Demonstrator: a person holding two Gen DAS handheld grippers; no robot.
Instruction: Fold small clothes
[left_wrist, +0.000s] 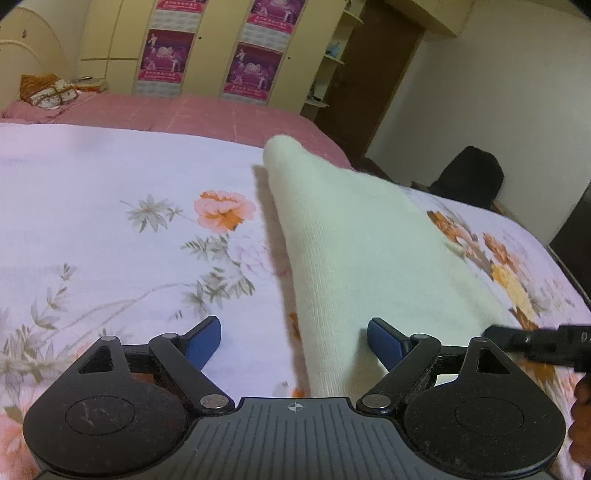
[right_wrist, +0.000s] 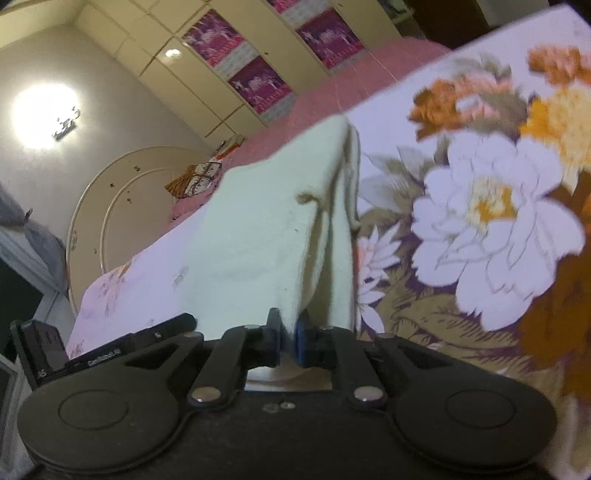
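Note:
A cream knit garment (left_wrist: 354, 236) lies on the floral bedsheet (left_wrist: 110, 192), its near edge running between my left gripper's fingers. My left gripper (left_wrist: 294, 341) stands open just above the sheet, its blue pads apart and not pressing the cloth. At the right edge of that view the other black gripper (left_wrist: 543, 343) pokes in. In the right wrist view the same cream garment (right_wrist: 266, 236) rises in folds ahead, and my right gripper (right_wrist: 289, 338) is shut on its near corner, the cloth pinched between the blue pads.
A pink blanket (left_wrist: 207, 110) covers the far part of the bed, with a bundle of orange and white cloth (left_wrist: 48, 90) at its far left. Cream wardrobe doors with purple posters (left_wrist: 251, 70) stand behind. A dark chair (left_wrist: 469, 173) sits past the bed's right edge.

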